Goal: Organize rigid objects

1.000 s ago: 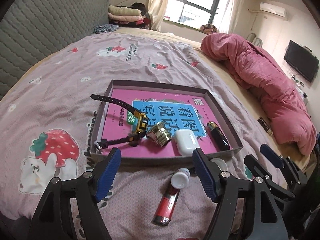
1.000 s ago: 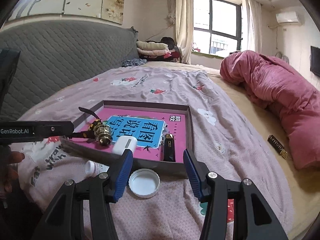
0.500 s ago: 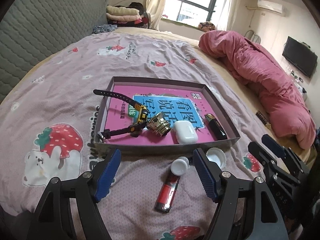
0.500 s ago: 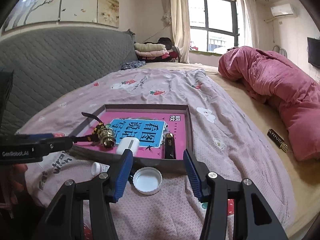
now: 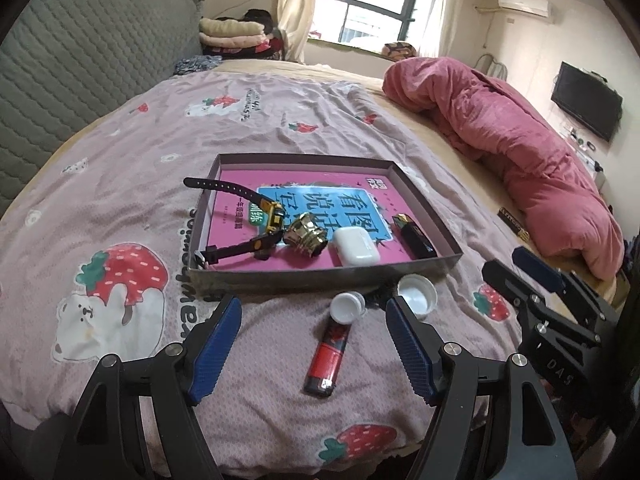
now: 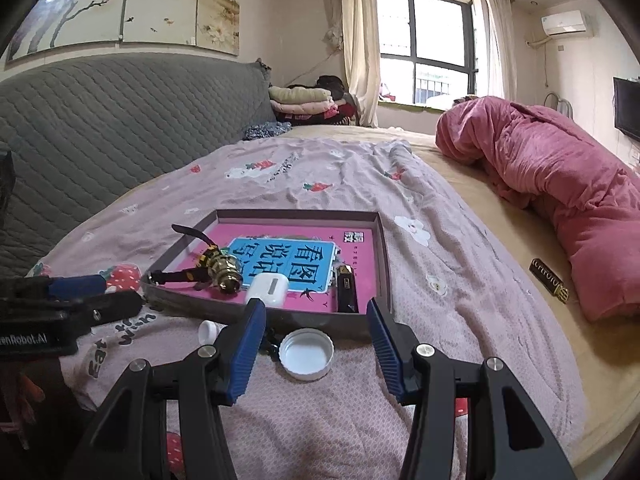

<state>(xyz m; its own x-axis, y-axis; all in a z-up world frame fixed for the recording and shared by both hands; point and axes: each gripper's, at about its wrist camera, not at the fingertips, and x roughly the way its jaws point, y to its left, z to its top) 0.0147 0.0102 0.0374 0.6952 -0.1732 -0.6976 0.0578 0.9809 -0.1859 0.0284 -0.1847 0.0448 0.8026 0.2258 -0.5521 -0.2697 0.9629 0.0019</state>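
Note:
A shallow grey box tray [image 5: 320, 276] [image 6: 304, 318] lies on the bed with a pink book in it. On the book rest a black and yellow watch [image 5: 256, 216], a gold knob [image 5: 306, 236], a white earbud case [image 5: 356, 246] [image 6: 267, 289] and a black lighter [image 5: 414, 236] [image 6: 346, 287]. In front of the tray lie a red tube with a white cap [image 5: 334, 344], and a white lid [image 5: 417, 294] [image 6: 306, 354]. My left gripper [image 5: 314, 340] is open above the tube. My right gripper [image 6: 316, 338] is open over the white lid.
The bed is spread with a pink strawberry-print sheet [image 5: 120, 208]. A rolled pink duvet [image 5: 520, 152] lies along the right side, with a small dark bar [image 6: 548, 280] beside it. A grey quilted headboard [image 6: 120, 120] stands at the left.
The left gripper has drawn back from the tray, so the tube and tray sit farther ahead in its view. The right gripper has barely moved. Both stay open.

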